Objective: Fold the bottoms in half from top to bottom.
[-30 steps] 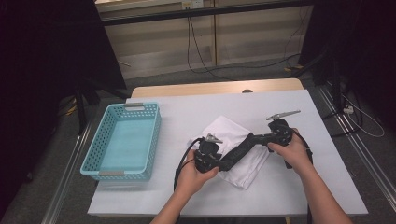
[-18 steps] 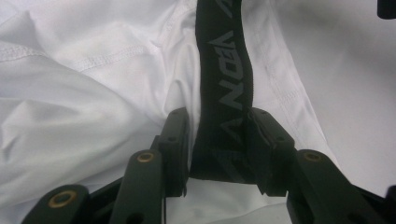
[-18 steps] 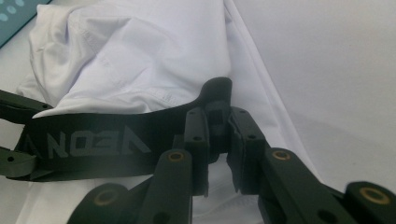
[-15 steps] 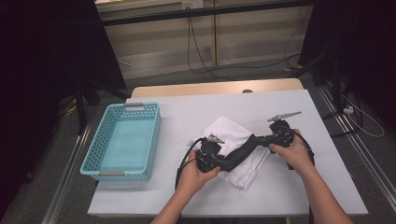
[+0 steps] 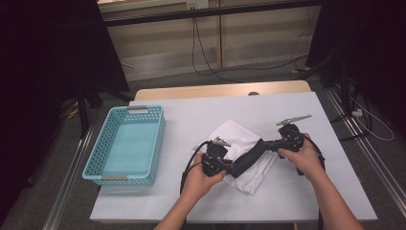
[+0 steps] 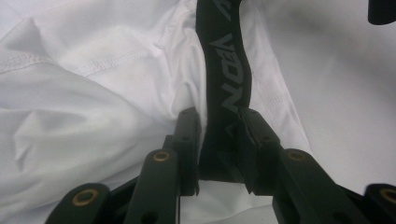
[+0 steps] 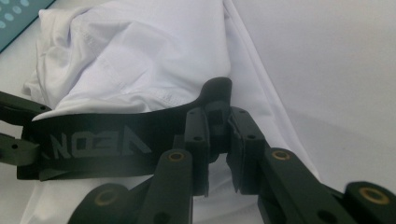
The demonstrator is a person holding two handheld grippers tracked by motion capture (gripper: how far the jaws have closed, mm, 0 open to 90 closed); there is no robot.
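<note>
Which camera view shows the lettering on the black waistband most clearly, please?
The left gripper view: the black waistband runs up its centre, letters large and sharp. The right gripper view shows the letters too, dimmer. The high view gives a dark strip, no lettering legible.

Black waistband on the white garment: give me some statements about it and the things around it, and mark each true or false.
1. Both grippers pinch the black waistband, one at each end. True: the left gripper and the right gripper each have their jaws on it; the left jaws have just been closing on the band.
2. The waistband carries grey lettering. True.
3. The white garment lies inside the blue basket. False: it lies on the table, to the right of the basket.
4. The basket holds folded clothes. False: nothing lies in it.
5. The waistband hangs slack in a heap. False: it runs stretched between the two grippers.
</note>
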